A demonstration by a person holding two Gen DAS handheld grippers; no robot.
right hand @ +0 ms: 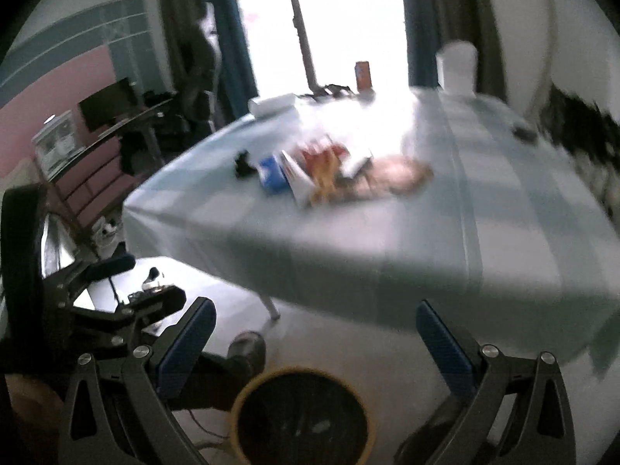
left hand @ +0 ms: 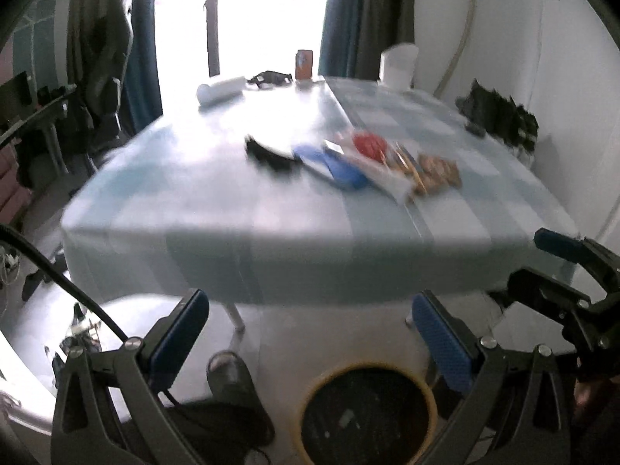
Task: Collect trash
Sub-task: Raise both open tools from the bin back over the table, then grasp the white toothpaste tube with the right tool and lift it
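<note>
A pile of trash lies on the table with the pale blue cloth (left hand: 193, 193): a black scrap (left hand: 267, 153), blue wrappers (left hand: 337, 166), a red piece (left hand: 370, 145) and a brown snack packet (left hand: 440, 174). The pile also shows, blurred, in the right wrist view (right hand: 333, 176). A round bin with a yellow rim (left hand: 368, 414) (right hand: 300, 418) stands on the floor below the near table edge. My left gripper (left hand: 310, 333) is open and empty above the bin. My right gripper (right hand: 316, 341) is open and empty too; it also shows in the left wrist view (left hand: 542, 267).
At the far table edge are a white roll (left hand: 221, 91), a dark object (left hand: 271, 77), an orange can (left hand: 304, 64) and a white cup (left hand: 399, 64). A dark plant (left hand: 500, 116) sits at the right. A desk with a monitor (right hand: 110, 102) stands left. A shoe (left hand: 232, 379) is on the floor.
</note>
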